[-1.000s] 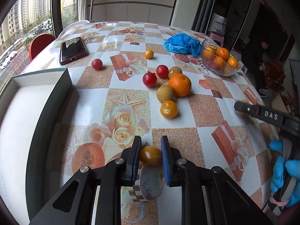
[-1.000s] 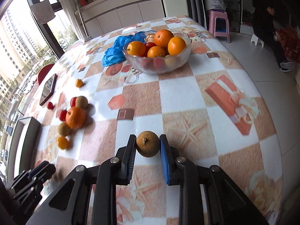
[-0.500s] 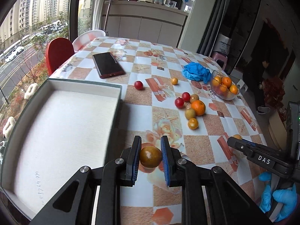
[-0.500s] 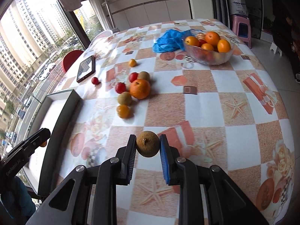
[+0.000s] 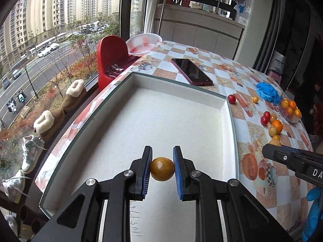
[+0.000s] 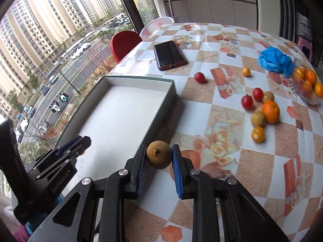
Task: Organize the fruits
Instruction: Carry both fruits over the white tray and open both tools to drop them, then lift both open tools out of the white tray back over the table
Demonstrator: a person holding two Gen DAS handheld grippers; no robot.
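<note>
My left gripper (image 5: 162,168) is shut on a small amber-orange fruit (image 5: 162,168) and hangs over the near part of the white tray (image 5: 171,121). Over the tray's right wall (image 6: 161,117), my right gripper (image 6: 158,157) is shut on a rough brown round fruit (image 6: 158,157). Loose fruit lies on the patterned table to the right: a big orange (image 6: 270,112), two red cherry tomatoes (image 6: 247,101), brown fruits (image 6: 257,119) and a small orange one (image 6: 258,134). A glass bowl (image 6: 307,97) of oranges stands at the far right.
A dark phone (image 6: 169,55) lies beyond the tray. A crumpled blue glove (image 6: 275,60) sits by the bowl. A lone red tomato (image 6: 199,77) and a small yellow fruit (image 6: 246,71) lie apart. Red and white chairs (image 5: 113,56) stand by the window at the table's left edge.
Both grippers have swung left, away from the loose fruit and the bowl, each still holding its fruit. The left one now hangs over the tray; the right one has reached the tray's wall.
</note>
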